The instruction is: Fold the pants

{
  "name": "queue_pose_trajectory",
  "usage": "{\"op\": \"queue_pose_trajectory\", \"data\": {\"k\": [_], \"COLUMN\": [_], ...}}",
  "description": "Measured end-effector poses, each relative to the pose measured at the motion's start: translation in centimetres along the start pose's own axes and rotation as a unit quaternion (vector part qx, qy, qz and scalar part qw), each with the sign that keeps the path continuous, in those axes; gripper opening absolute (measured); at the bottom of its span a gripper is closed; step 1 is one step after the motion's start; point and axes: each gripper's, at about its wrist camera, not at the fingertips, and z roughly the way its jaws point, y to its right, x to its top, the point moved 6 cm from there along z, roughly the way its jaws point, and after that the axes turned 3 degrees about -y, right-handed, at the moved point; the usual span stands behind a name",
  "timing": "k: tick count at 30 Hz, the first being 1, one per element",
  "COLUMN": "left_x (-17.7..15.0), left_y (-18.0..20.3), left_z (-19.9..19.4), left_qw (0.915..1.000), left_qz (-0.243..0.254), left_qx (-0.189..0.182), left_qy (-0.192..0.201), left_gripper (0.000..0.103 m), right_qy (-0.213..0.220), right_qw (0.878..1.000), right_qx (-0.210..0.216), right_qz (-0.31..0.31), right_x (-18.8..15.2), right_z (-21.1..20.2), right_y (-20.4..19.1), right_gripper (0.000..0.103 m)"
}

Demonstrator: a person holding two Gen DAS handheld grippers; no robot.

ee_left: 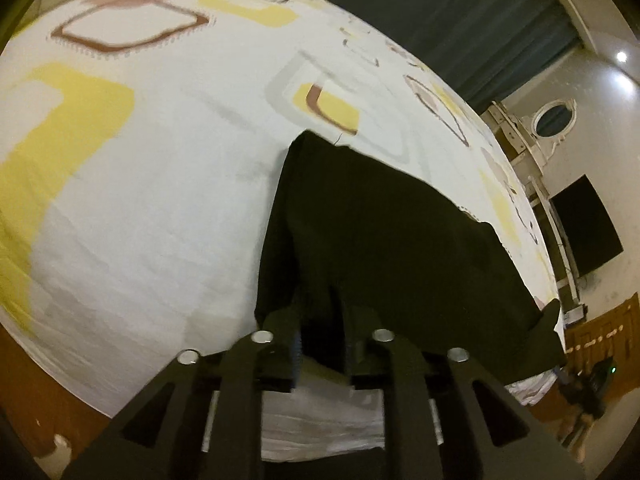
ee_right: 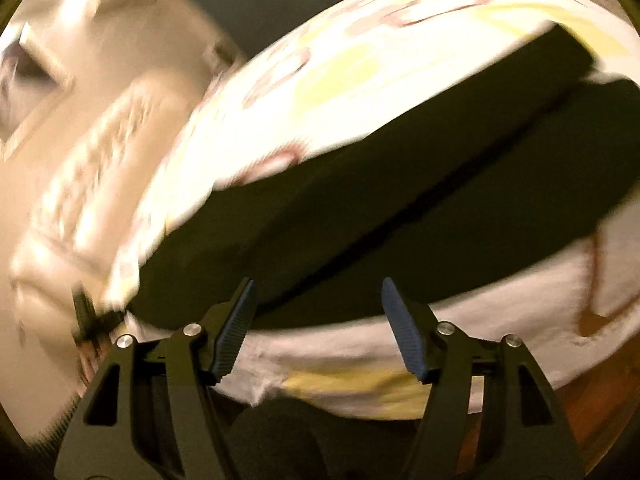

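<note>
The black pants (ee_left: 384,236) lie on a bed with a white sheet printed in yellow and brown shapes (ee_left: 160,200). My left gripper (ee_left: 322,340) is shut on the near edge of the pants and lifts it a little off the sheet. In the right wrist view the pants (ee_right: 420,184) stretch away as two long legs side by side. My right gripper (ee_right: 318,320) is open and empty, just in front of the pants' near edge above the bed's edge.
A dark curtain (ee_left: 460,12) hangs behind the bed. A black screen (ee_left: 588,228) is on the wall at right, with white furniture (ee_left: 520,136) beside it. Wooden floor (ee_left: 36,392) shows below the bed edge. The right wrist view is motion-blurred.
</note>
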Motion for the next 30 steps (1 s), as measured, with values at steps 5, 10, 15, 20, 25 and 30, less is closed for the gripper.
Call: {"op": "queue_pose_trajectory", "data": {"k": [5,10,15,20,25,30], "left_x": [0.2,0.9,1.1,0.4,-0.4,-1.1], "left_y": [0.5,2.1,4.4,6.5,7.2,7.2], "left_z": [-2.6,-2.9,-1.7,-0.1,1.4,2.5], "left_qw": [0.9993,0.9986,0.9973,0.9978,0.9969,0.9968], "left_qz": [0.008,0.010,0.031,0.034,0.050,0.044], "left_qx": [0.017,0.025,0.046,0.044,0.057,0.067], "left_qy": [0.034,0.045,0.049,0.037,0.019,0.008], "left_gripper": [0.053,0.061,0.072,0.075,0.075,0.075], "right_qy": [0.105,0.127,0.151,0.169,0.168,0.187], "right_qw": [0.972,0.932,0.913,0.904,0.934,0.957], "right_qx": [0.000,0.035,0.090,0.052,-0.012,-0.065], "right_qz": [0.210,0.337,0.368,0.390,0.316,0.213], "right_x": [3.3,3.3,5.6,7.6,11.3,13.3], "right_z": [-7.7,-8.9,-7.0,-5.4,-6.0,-8.3], "right_y": [12.2,20.1,21.9,23.9,23.5,22.7], "right_gripper": [0.065,0.065,0.065,0.062,0.013,0.005]}}
